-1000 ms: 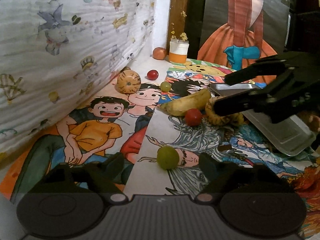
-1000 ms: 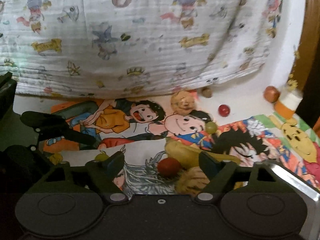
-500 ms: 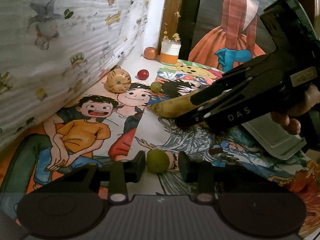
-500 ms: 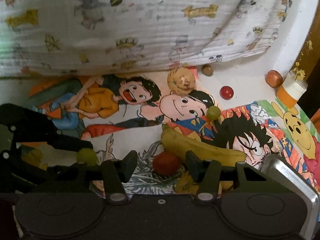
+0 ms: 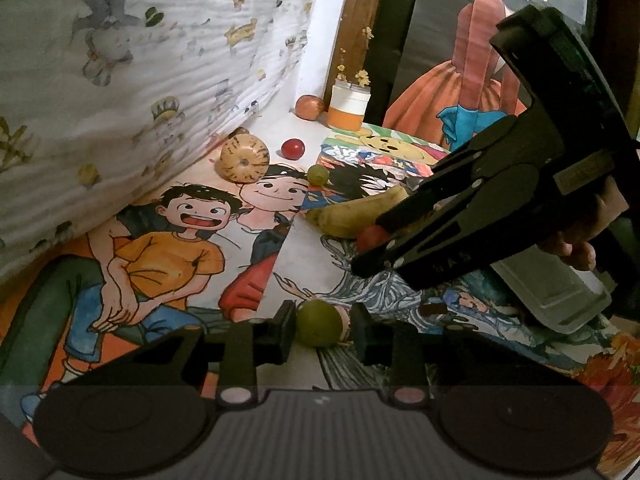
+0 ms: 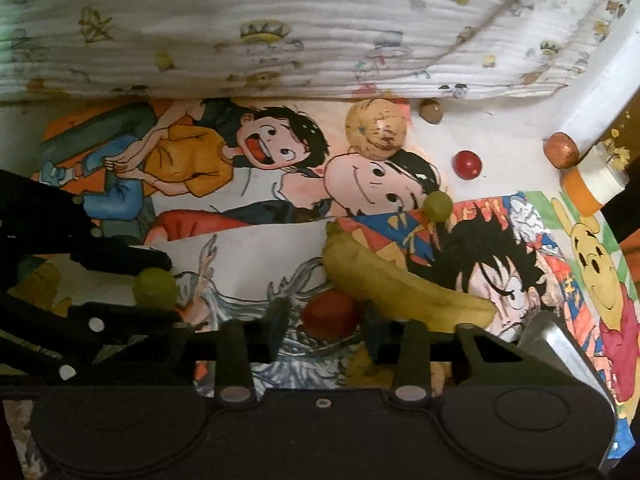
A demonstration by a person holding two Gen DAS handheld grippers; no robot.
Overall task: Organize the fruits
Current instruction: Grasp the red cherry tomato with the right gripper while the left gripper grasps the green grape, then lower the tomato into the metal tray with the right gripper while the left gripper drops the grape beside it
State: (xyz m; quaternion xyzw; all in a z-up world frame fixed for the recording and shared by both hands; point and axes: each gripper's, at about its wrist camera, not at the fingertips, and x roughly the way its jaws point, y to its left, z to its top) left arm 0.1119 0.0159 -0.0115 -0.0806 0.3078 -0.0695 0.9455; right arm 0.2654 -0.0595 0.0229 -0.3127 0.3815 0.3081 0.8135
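A small green fruit (image 5: pixel 319 322) lies on the cartoon-printed mat (image 5: pixel 168 264), and my left gripper (image 5: pixel 320 328) is closing on it with both fingers against its sides. From the right wrist view the same green fruit (image 6: pixel 155 288) sits gripped between the left gripper's (image 6: pixel 160 286) fingers. My right gripper (image 6: pixel 324 324) is closing on a red fruit (image 6: pixel 330 316) beside a yellow banana (image 6: pixel 400 284). In the left wrist view the right gripper (image 5: pixel 370 244) pinches that red fruit (image 5: pixel 370 236), held by a person's hand.
A tan striped fruit (image 5: pixel 243 158), a small red fruit (image 5: pixel 292 148), a green grape (image 5: pixel 318 175), a reddish fruit (image 5: pixel 309 107) and an orange-and-white jar (image 5: pixel 347 108) stand further back. A metal tray (image 5: pixel 560 292) lies right. A patterned cloth (image 5: pixel 120 60) walls the left.
Both grippers went from wide open to closed around their fruits. The right gripper came in and down over the red fruit; the left stayed at the green fruit.
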